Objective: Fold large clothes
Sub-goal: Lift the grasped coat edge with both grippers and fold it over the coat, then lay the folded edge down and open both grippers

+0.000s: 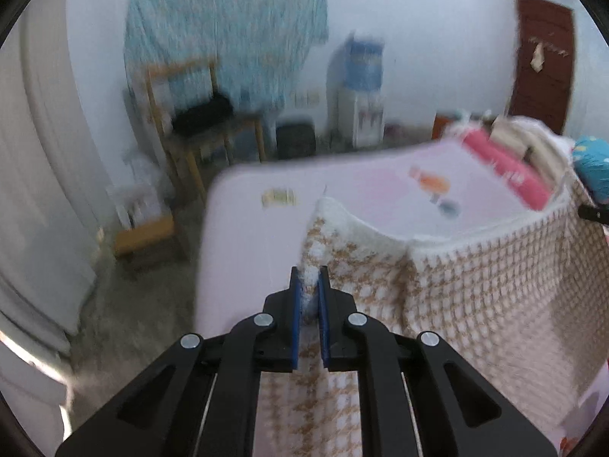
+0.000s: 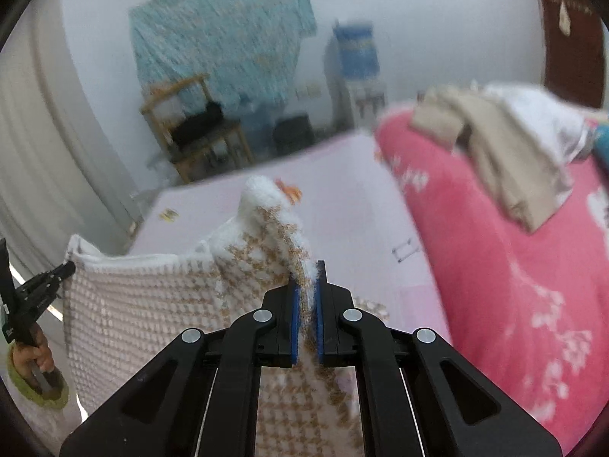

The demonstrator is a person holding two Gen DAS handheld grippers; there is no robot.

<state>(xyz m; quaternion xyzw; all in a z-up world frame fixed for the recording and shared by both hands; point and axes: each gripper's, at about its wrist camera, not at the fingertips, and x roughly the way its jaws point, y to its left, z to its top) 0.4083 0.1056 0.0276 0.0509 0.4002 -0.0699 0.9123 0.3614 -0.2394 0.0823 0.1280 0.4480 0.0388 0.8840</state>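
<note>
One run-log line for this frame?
left gripper: shut on brown-and-white houndstooth knit garment | right gripper: shut on same | garment lifted over pale pink bed sheet

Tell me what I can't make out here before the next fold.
- Knit garment: lower part cut off by the left wrist view's bottom edge and hidden behind the left gripper; its type is unclear.
- Right wrist view: hem hidden behind the right gripper.
- Bed sheet: printed patches blurred.
- Folded pile: pieces blurred together.

Tan-and-white houndstooth garment [image 1: 475, 285] — pink bedsheet [image 1: 380, 186]
</note>
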